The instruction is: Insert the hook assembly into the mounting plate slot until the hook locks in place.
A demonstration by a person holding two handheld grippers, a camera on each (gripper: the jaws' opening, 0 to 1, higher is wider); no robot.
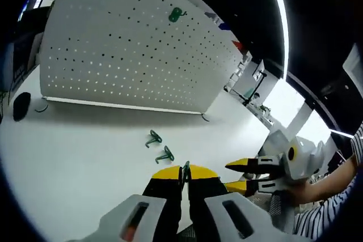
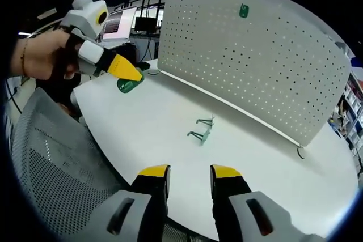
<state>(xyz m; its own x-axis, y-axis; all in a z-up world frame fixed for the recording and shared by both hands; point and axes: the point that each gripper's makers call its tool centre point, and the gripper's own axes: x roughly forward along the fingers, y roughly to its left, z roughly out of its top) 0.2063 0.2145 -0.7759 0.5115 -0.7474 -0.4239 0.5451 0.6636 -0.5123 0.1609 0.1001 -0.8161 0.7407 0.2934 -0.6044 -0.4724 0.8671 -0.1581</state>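
Pegboard point(image 1: 136, 49) stands upright on white table point(image 1: 74, 151), white panel full of small holes, feet at its base; also seen in right gripper view point(image 2: 266, 55). One green hook already hung point(image 1: 176, 15) high on the board, same one at point(image 2: 244, 11). No containers anywhere, no readable writing or labels on board or tools.

Left gripper point(image 1: 185, 181): yellow-tipped jaws pressed together on a green hook point(image 1: 185, 173), thin green piece sticking up between the tips. Right gripper view shows that same tool from the side point(image 2: 133, 76), held in a person's hand point(image 2: 42, 55), green hook at its tip point(image 2: 129, 85), hanging over the table's far edge, well apart from the board.

Right gripper point(image 2: 190, 178): jaws apart, nothing between them, hovering above the near table edge. It also comes into left gripper view point(image 1: 249, 175), yellow tips parted, striped sleeve point(image 1: 334, 196) behind it.

Two spare green hooks lie on table, close to each other: point(image 1: 153, 138) and point(image 1: 165, 154); right gripper view has them at point(image 2: 206, 121) and point(image 2: 199, 135). Both between the grippers and the board, touching neither.

Black round object point(image 1: 21, 106) with a cable at table's left end. Mesh chair back point(image 2: 51, 168) beside the table.
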